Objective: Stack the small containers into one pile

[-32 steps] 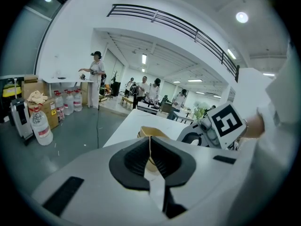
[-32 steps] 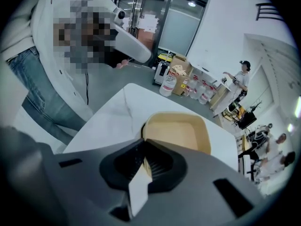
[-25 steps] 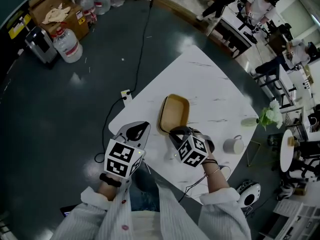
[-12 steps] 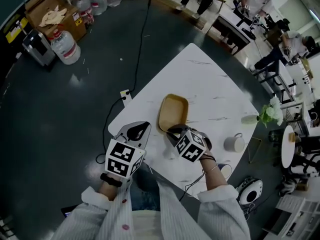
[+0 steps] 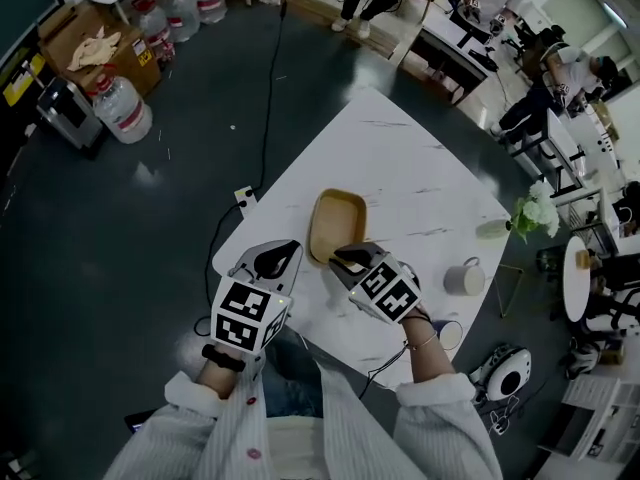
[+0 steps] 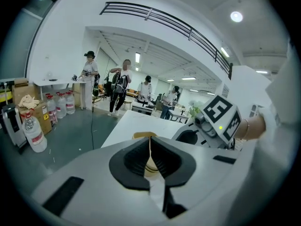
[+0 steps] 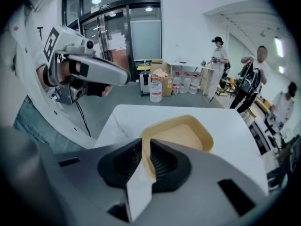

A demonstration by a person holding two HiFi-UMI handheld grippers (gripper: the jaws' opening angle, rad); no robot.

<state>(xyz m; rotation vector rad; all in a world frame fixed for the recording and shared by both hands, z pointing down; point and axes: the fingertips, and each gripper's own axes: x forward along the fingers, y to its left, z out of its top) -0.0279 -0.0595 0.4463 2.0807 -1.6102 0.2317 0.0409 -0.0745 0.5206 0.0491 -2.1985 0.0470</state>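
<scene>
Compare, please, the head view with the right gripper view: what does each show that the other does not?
Only the head view shows the grey mug and the white flowers at the right of the white marble table. Only the right gripper view shows the right gripper shut on the near rim of the tan rounded-rectangle tray. Both show that tray, the table, the left gripper beside it, and the clear water jugs on the floor.

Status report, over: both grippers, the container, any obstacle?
Right gripper shut on tan container's near rim. Left gripper shut, empty, apart from it. Mug on the white table, off to the right; nothing in the way.
</scene>
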